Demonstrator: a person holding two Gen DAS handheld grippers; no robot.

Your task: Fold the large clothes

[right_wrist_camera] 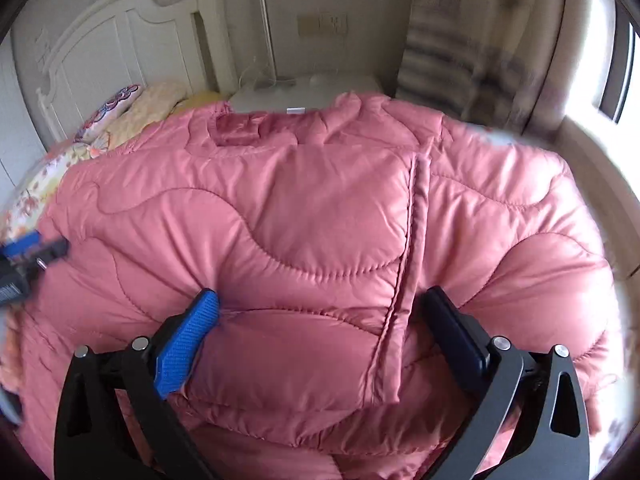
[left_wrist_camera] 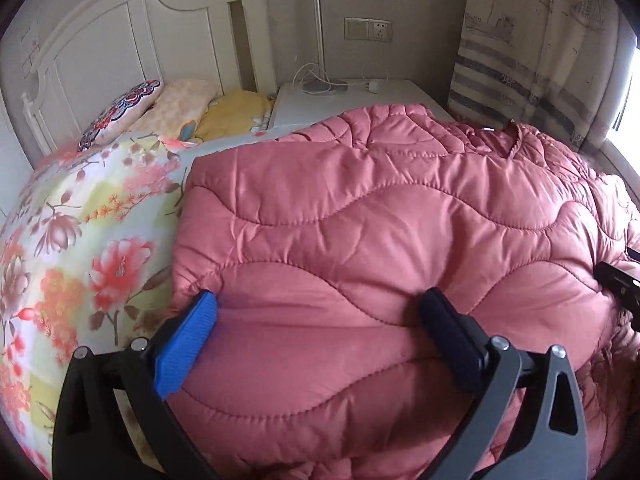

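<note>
The pink quilted coat (left_wrist_camera: pixel 380 240) lies spread over the bed, filling the middle of both views, with the floral bedsheet (left_wrist_camera: pixel 80 240) showing at nine o'clock of it in the left wrist view. The left gripper (left_wrist_camera: pixel 320 320) hangs over the coat's near-left part, jaws spread wide, blue pad at eight o'clock and dark pad at four o'clock, puffy fabric bulging between them but nothing pinched. Over in the right wrist view, the right gripper (right_wrist_camera: pixel 320 316) also stands wide open above the coat (right_wrist_camera: pixel 320 220), its fingers straddling a folded-over panel whose seamed edge runs from twelve o'clock down toward six; the pads rest against the padding without clamping it. The left gripper (right_wrist_camera: pixel 32 252) shows blurred at nine o'clock there. Pillows (left_wrist_camera: pixel 160 108) sit at eleven o'clock by the white headboard (left_wrist_camera: pixel 100 40), a white nightstand (left_wrist_camera: pixel 360 96) at twelve o'clock, and a striped curtain (left_wrist_camera: pixel 540 60) at two o'clock.
</note>
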